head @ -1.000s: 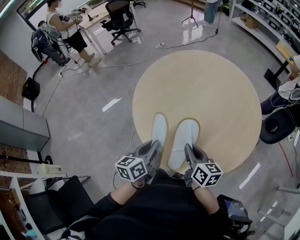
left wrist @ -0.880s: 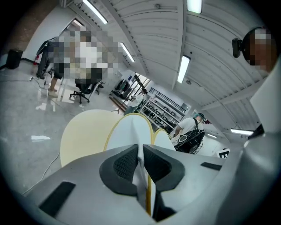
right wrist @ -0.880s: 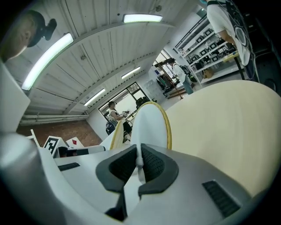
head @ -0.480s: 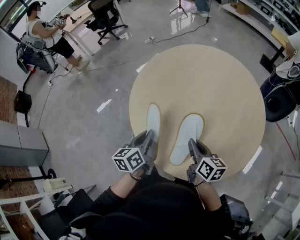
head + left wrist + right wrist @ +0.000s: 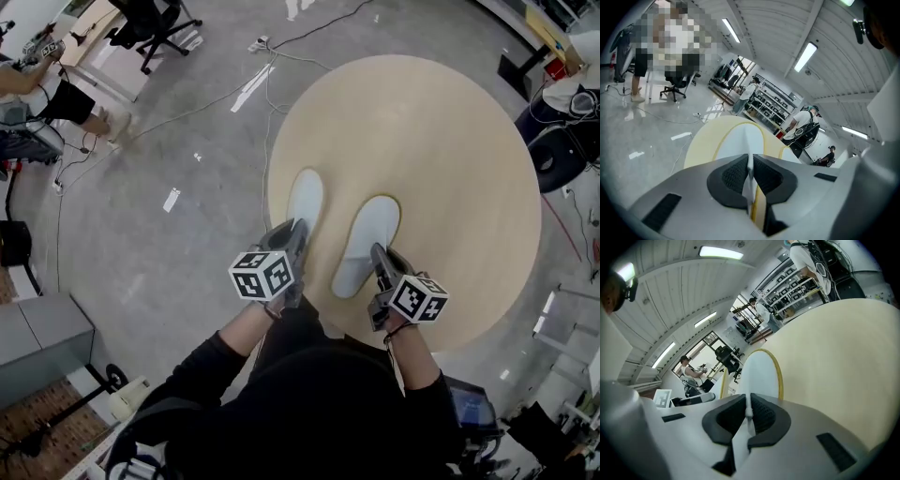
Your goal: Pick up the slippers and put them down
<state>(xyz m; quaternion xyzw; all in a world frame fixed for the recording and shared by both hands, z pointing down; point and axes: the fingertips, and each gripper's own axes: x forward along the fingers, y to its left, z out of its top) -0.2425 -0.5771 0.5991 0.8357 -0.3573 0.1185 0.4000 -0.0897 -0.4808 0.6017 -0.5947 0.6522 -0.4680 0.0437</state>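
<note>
Two white slippers with yellow rims hang over the near left part of a round beige table [image 5: 450, 169]. My left gripper [image 5: 296, 236] is shut on the heel edge of the left slipper [image 5: 305, 199]. My right gripper [image 5: 377, 257] is shut on the heel edge of the right slipper [image 5: 369, 236]. In the left gripper view the pads [image 5: 740, 177] pinch the thin heel of the left slipper [image 5: 740, 140], toe pointing away. In the right gripper view the right slipper [image 5: 760, 373] runs forward from my right gripper [image 5: 749, 416] over the table [image 5: 843, 362]. Whether the soles touch the tabletop I cannot tell.
Grey floor surrounds the table, with cables [image 5: 267, 56] at the far left. A black office chair [image 5: 150, 19] and a seated person [image 5: 37, 89] are far left. Another person and a black stool [image 5: 562, 150] sit at the right. A grey cabinet [image 5: 37, 342] stands at the near left.
Both grippers have carried the slippers forward from the table's near edge, farther in over the tabletop and lower. Both stay shut on the heels.
</note>
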